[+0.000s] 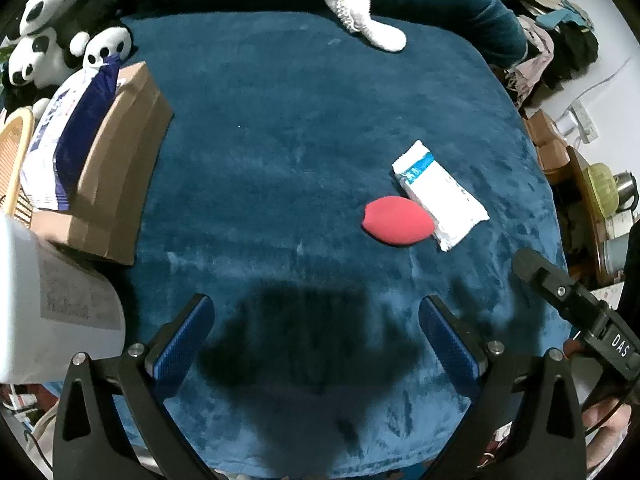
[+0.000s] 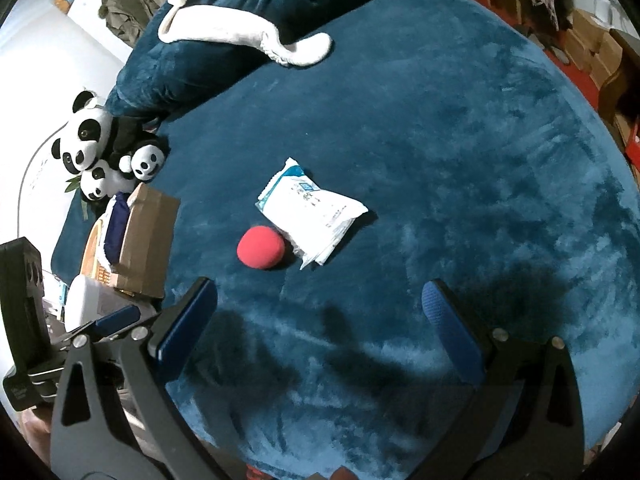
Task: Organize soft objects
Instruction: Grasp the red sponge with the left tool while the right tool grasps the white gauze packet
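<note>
Blue plush fabric (image 2: pixel 440 140) covers the whole work surface, a wide cushion with a heap of the same cloth at its far edge. On it lie two small things, touching each other: a red sponge ball (image 2: pixel 261 247) and a white tissue packet (image 2: pixel 310 216). At the left edge a cardboard box (image 2: pixel 146 236) stands open, with a blue and white package (image 1: pixel 68 136) already inside, and some panda toys (image 2: pixel 100 148) sit behind it. A white sock-like piece (image 2: pixel 244 36) lies at the far side.

Both tools are free. The left gripper (image 1: pixel 316 340) has its fingers spread wide and holds nothing, and the right gripper (image 2: pixel 320 336) is also wide apart and empty. Both hover above the fabric, short of the ball and the packet.

I judge that the step in hand is the approach to the next soft thing, probably the red ball or the packet, which then goes to the box. The next move needs one gripper to go forward and down until the fingers stand on both sides of the ball, then a gentle closing, because it looks squashy.

Only the left view shows the inside of the box well, and the right tool's black body at its edge. The right view shows the packet's printed face and the left tool beside the box.
</note>
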`<state>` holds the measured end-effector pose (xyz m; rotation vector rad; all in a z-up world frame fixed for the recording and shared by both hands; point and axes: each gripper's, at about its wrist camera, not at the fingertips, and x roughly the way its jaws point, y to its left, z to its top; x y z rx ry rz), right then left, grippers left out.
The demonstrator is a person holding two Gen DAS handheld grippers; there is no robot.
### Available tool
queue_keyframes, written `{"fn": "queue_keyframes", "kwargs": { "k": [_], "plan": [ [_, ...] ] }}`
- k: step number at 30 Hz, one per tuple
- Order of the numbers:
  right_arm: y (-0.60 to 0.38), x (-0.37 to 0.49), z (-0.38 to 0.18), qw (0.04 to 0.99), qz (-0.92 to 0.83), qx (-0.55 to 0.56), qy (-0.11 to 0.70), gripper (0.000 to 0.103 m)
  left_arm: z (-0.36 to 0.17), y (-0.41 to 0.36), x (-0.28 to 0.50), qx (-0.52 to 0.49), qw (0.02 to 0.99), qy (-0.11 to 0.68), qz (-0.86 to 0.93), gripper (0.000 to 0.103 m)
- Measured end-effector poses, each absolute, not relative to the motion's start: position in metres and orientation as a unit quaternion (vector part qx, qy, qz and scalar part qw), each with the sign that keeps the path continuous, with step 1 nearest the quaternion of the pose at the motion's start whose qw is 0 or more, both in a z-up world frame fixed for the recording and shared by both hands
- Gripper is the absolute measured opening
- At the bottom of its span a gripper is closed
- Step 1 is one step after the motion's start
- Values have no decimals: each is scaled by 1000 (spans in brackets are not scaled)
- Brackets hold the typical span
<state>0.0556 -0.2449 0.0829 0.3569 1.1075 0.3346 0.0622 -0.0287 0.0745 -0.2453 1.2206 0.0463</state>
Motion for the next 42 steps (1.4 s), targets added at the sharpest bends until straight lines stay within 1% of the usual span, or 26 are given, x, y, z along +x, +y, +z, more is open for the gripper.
{"fn": "queue_keyframes", "kwargs": {
  "k": [9,14,16,20,22,23,24,25,27,29,33,37,39,40,41,42],
  "plan": [
    [-227,88,74,823,177,137,522,103,58,-22,80,-131,802,582,31,102],
    [-207,111,71,826,190,100,521,102,51,-18,85,-137,797,587,34,102],
    [-200,119,68,826,192,82,523,95,48,-16,88,-140,795,589,34,102],
    [-185,133,54,817,197,46,540,91,43,-15,94,-144,792,593,32,102],
    [-180,137,44,810,192,30,554,77,41,-15,97,-145,790,595,30,102],
    [-179,138,40,809,186,21,557,73,40,-16,98,-145,789,596,28,102],
    [-179,138,38,811,182,15,556,61,39,-17,101,-144,789,597,25,102],
    [-182,137,38,815,174,9,552,43,39,-17,103,-142,789,598,23,102],
    [-196,135,42,819,169,36,547,38,37,-23,108,-135,788,600,15,102],
    [-214,133,46,822,160,75,542,38,36,-31,114,-128,790,600,5,102],
    [-242,121,52,830,135,106,530,38,32,-51,126,-112,792,599,-14,102],
    [-253,108,51,829,132,114,531,38,26,-71,139,-89,795,599,-30,101],
    [-255,105,50,827,130,121,533,40,21,-81,145,-77,797,597,-36,99],
    [-255,104,48,826,129,126,535,40,19,-84,148,-71,799,596,-37,92],
    [-256,104,46,823,128,131,538,40,16,-87,151,-65,799,596,-37,79],
    [-257,104,44,822,124,132,541,41,13,-88,152,-57,798,599,-33,75]
  ]
}}
